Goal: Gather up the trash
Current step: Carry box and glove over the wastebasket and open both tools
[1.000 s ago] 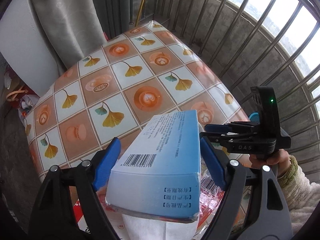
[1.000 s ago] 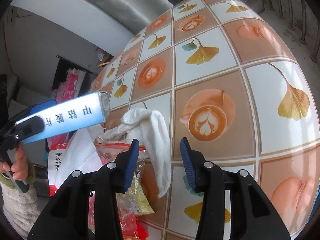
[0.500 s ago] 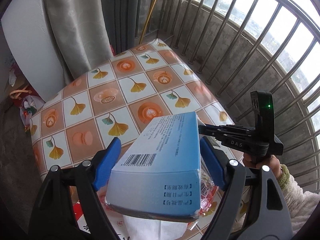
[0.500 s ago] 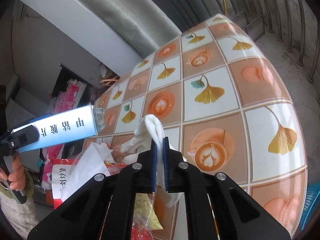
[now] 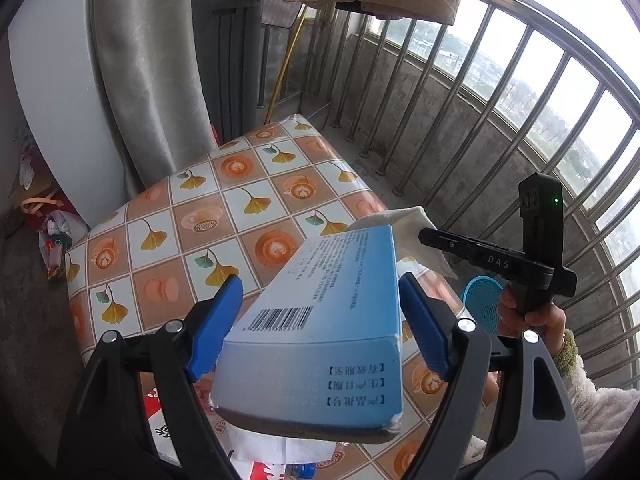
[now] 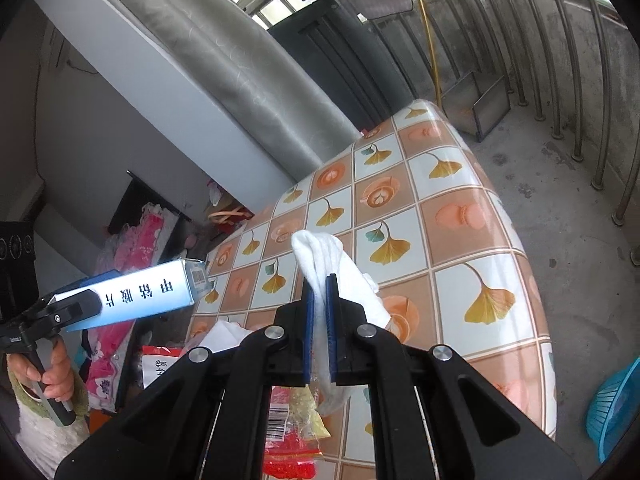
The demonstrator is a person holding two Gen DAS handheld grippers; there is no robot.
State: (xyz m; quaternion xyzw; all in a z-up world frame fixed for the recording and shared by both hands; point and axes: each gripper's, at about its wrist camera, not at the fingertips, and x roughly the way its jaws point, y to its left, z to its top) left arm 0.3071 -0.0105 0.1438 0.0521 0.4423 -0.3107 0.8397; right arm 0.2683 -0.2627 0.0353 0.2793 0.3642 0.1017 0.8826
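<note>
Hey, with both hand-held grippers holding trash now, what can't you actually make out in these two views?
- Left wrist view: the blue box hides the litter beneath it.
- Right wrist view: the right hand-held gripper, shut on the white tissue, covers most wrappers.
- The teal basket is cut off by the edge.
- No trash bin shows.

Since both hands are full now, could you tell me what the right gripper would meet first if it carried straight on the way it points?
Probably the table. The right gripper, shut on the tissue, points down over the patterned cloth, with nothing else ahead of it. Depth is hard to judge through the fisheye.
</note>
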